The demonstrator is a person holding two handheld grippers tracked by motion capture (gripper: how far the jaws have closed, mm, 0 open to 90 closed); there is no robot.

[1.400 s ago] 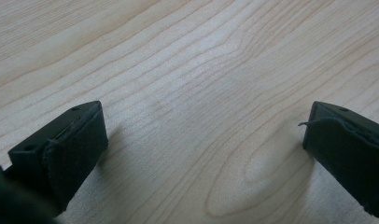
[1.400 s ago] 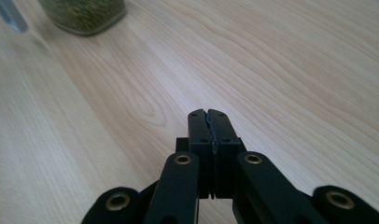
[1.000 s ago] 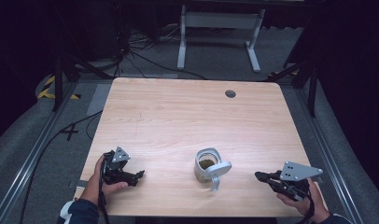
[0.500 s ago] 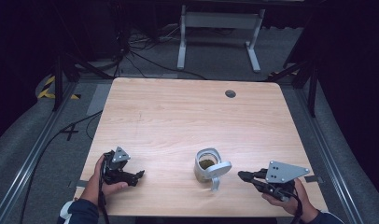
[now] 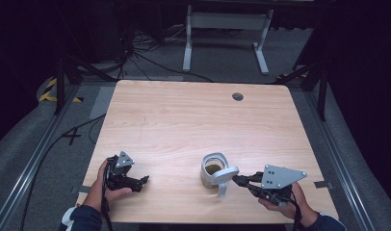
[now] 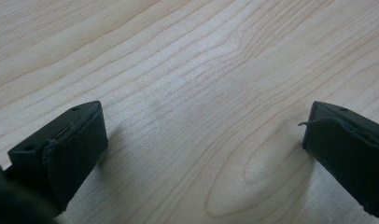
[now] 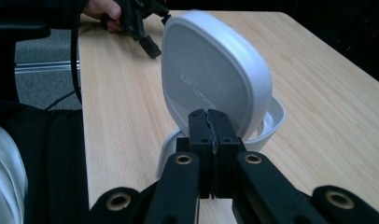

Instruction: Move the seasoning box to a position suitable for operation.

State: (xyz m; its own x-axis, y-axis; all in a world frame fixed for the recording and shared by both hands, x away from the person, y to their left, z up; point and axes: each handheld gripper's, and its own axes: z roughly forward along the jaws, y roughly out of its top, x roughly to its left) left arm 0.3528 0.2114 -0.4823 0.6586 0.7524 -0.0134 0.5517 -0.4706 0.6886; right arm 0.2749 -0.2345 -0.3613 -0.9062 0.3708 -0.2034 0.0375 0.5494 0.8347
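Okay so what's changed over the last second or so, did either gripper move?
The right gripper moved left across the wooden table up to the white lidded container, its jaws now shut at the open lid. The left gripper, jaws open, and the container stayed where they were.

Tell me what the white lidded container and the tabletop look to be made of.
White container: probably moulded plastic with a smooth satin finish; its flip lid has soft rounded edges, an even sheen and faint raised lettering. Table: pale wood or a wood-look laminate, matte; grain lines and an oval knot pattern show in the left gripper view. Which of the two, I cannot tell.
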